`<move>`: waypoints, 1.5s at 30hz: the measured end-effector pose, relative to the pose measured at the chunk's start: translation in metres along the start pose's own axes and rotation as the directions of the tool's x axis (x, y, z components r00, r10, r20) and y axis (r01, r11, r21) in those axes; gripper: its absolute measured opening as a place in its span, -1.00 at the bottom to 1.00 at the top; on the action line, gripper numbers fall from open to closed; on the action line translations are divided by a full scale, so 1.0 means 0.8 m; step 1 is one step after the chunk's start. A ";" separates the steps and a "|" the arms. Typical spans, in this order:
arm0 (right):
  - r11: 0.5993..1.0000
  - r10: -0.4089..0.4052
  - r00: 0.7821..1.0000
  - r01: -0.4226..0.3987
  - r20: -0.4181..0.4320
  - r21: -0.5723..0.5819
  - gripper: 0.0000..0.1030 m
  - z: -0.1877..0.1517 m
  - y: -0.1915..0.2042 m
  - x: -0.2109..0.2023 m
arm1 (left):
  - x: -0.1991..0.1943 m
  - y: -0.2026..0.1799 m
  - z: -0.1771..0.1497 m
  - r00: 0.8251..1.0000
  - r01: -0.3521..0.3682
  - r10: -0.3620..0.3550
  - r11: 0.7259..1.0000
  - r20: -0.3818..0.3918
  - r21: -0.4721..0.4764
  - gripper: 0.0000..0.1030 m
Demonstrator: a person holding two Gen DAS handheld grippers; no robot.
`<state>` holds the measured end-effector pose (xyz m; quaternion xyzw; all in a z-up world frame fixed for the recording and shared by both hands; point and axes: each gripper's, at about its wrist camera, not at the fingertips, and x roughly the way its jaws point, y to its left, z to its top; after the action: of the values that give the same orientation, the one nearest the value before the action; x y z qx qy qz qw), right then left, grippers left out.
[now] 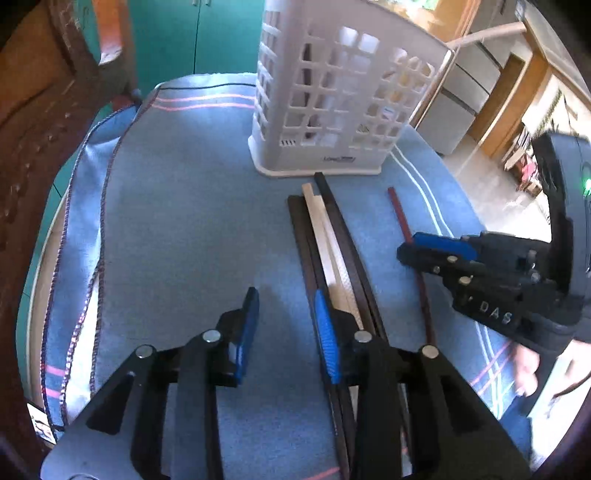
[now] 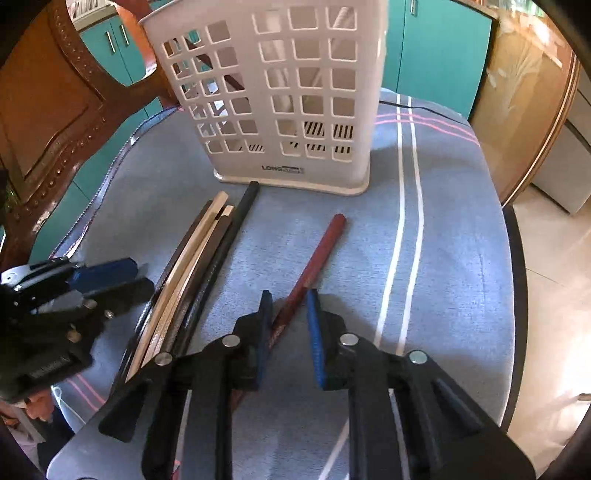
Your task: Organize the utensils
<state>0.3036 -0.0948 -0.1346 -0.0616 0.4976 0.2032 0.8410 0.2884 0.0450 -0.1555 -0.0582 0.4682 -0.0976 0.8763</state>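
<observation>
A white slotted utensil holder (image 1: pixel 332 92) (image 2: pixel 288 96) stands upright on the blue cloth, with some dark sticks inside. Before it lies a bundle of dark and pale chopsticks (image 1: pixel 332 251) (image 2: pixel 195 273). A single red chopstick (image 1: pixel 402 221) (image 2: pixel 314 266) lies to their right. My left gripper (image 1: pixel 286 325) is open, just left of the bundle, its right finger beside it. My right gripper (image 2: pixel 288 321) is open, low over the red chopstick, which passes between the fingers. It also shows in the left wrist view (image 1: pixel 439 251).
The blue cloth (image 1: pixel 184 206) (image 2: pixel 450 229) covers a round table. A brown wooden chair (image 2: pixel 48 122) stands at the far left. Teal cabinets (image 1: pixel 207 33) are behind. The table edge (image 2: pixel 517 295) drops to tiled floor on the right.
</observation>
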 end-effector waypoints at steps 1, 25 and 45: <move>1.000 -0.003 1.000 0.003 0.003 -0.002 -0.64 0.000 -0.001 0.001 | 0.000 0.001 0.000 1.000 0.007 -0.007 1.000 -0.001 -0.002 -0.42; 0.994 0.027 0.996 -0.036 0.091 0.105 -0.57 -0.030 -0.045 -0.030 | 0.004 -0.011 -0.005 0.998 0.065 -0.065 0.998 0.002 -0.016 -0.95; 0.997 -0.010 0.993 0.000 0.121 0.083 -0.47 -0.027 -0.029 -0.034 | 0.004 0.011 0.000 1.000 -0.011 0.012 0.996 0.019 -0.091 -0.55</move>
<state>0.2840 -0.1305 -0.1241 -0.0155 0.4532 0.1837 0.8721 0.2908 0.0531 -0.1597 -0.0963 0.4638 -0.0706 0.8778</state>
